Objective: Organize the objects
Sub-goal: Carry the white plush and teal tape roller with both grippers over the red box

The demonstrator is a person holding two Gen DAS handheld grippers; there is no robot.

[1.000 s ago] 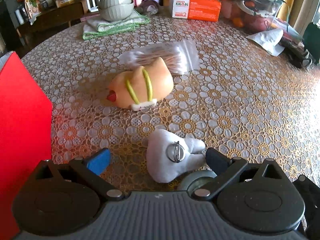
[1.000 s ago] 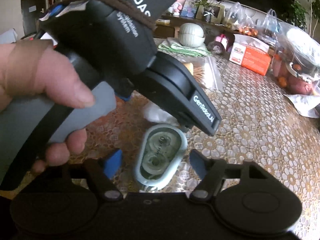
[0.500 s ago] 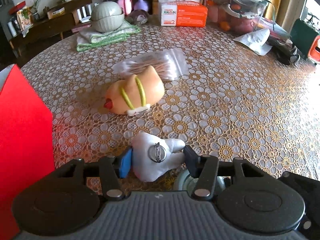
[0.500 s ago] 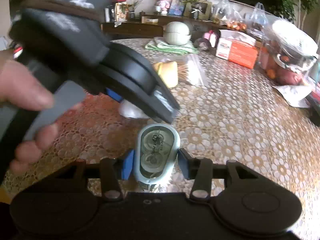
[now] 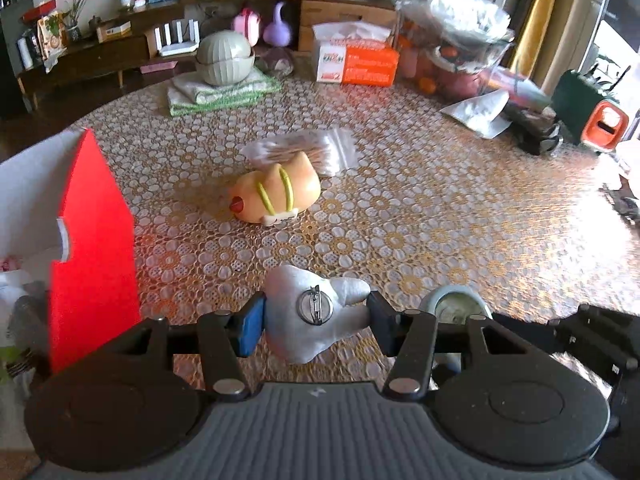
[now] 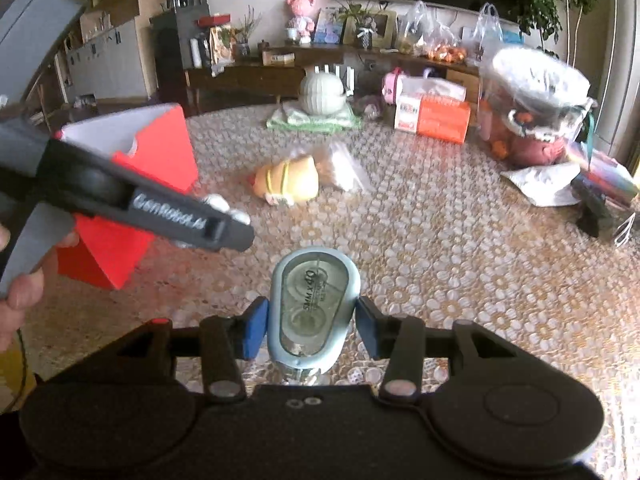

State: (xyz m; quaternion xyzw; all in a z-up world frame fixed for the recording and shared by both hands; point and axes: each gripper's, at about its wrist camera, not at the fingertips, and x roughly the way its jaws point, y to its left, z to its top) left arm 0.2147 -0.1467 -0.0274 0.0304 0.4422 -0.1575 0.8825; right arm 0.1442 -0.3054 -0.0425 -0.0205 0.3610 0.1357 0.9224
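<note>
Left gripper (image 5: 314, 322) clamped on white brooch plush (image 5: 316, 316) | right gripper (image 6: 310, 326) clamped on correction tape (image 6: 314, 308) | both angled down near table's (image 5: 440, 216) front edge | open room mid-table, red box (image 5: 94, 248) at left edge

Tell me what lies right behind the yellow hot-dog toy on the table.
A clear zip bag of thin tan sticks lies directly behind the hot-dog toy, on the lace tablecloth. The toy covers the bag's near edge, so whether they touch cannot be seen.
</note>
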